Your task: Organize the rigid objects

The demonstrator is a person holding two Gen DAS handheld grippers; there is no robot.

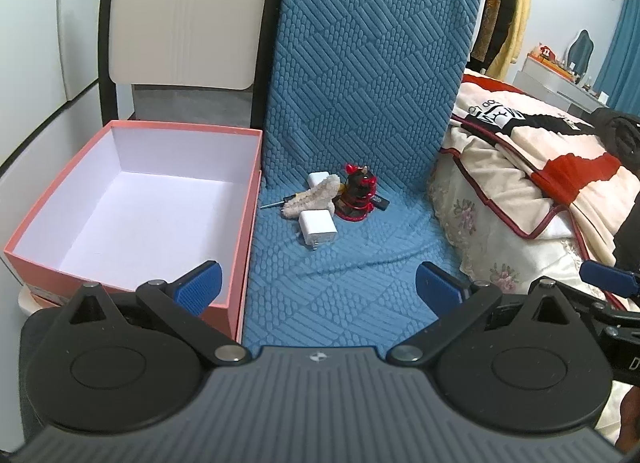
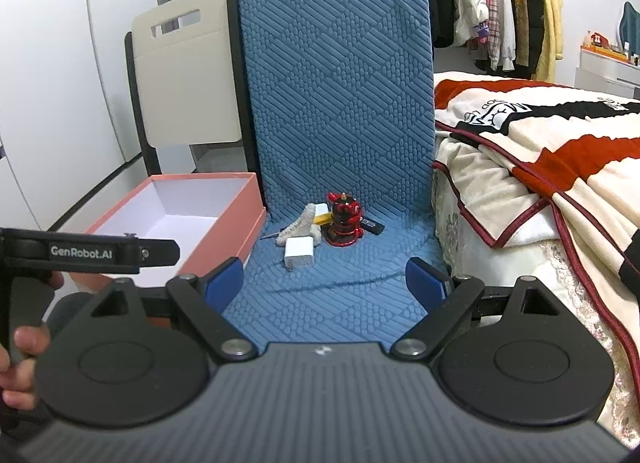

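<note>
Gaping wide, both tools [image 1: 318,289] [image 2: 324,283]; boxy white charger [image 1: 317,226] on quilted blue seat [image 1: 340,283].

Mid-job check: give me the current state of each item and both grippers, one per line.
pink box: open, no lid, nothing inside.
near white charger: lying on the chair seat, prongs toward camera.
far white charger: partly hidden behind the coral piece.
coral piece: lying on the seat.
red-black figurine: upright.
black USB stick: lying flat.
left gripper: open, holding nothing.
right gripper: open, holding nothing.

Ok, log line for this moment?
left gripper open | right gripper open | open pink cardboard box empty | white plug charger on blue seat cushion
</note>
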